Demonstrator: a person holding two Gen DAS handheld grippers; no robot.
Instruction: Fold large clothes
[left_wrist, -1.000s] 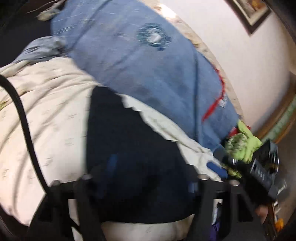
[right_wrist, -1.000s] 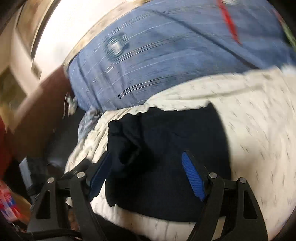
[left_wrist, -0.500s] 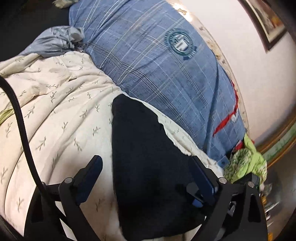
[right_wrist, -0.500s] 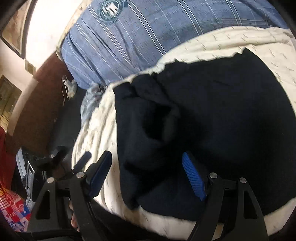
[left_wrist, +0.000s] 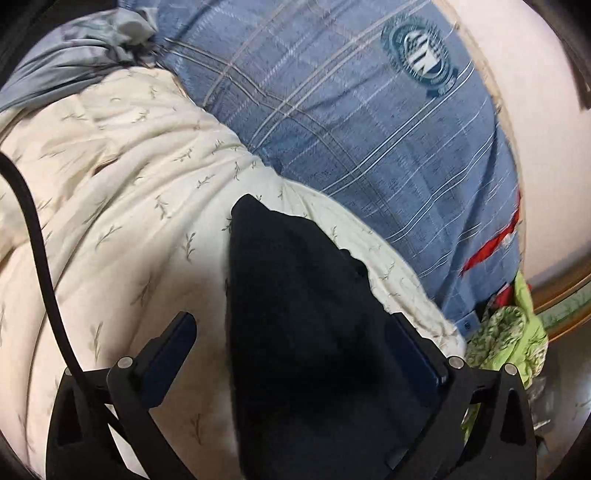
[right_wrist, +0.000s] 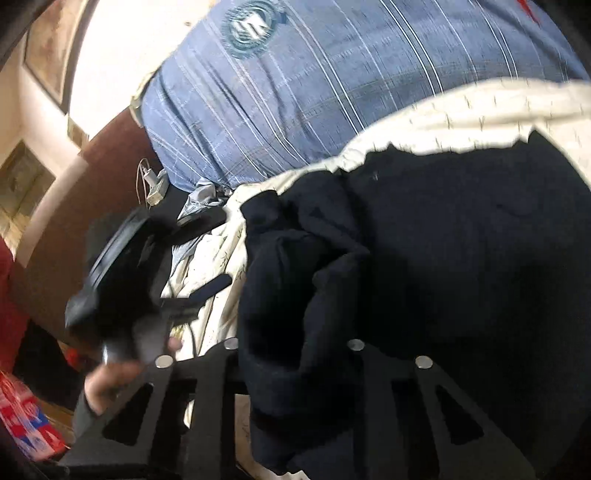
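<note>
Navy cloth, the dark garment (left_wrist: 314, 332) of the task, lies spread on a cream leaf-print quilt (left_wrist: 122, 206) on the bed, a blue plaid pillow (left_wrist: 369, 129) beyond it. At its bunched end the right tongs (right_wrist: 295, 354) have just been closing and now stand narrow, with a thick fold of the cloth bulging up between them; their pads are buried in the fabric, so the hold looks taken but cannot be confirmed at the contact itself. At the opposite end the left tongs (left_wrist: 295, 354) have just been opening and stand wide, one finger over the quilt beside the garment's edge, the other over the cloth, nothing pinched. The step in hand appears to be gripping both ends before a fold. The next move would call for the left tongs to lower onto the near edge and close through every layer, not the quilt beneath. Lifted one-sided, the garment would likely sag and twist.
</note>
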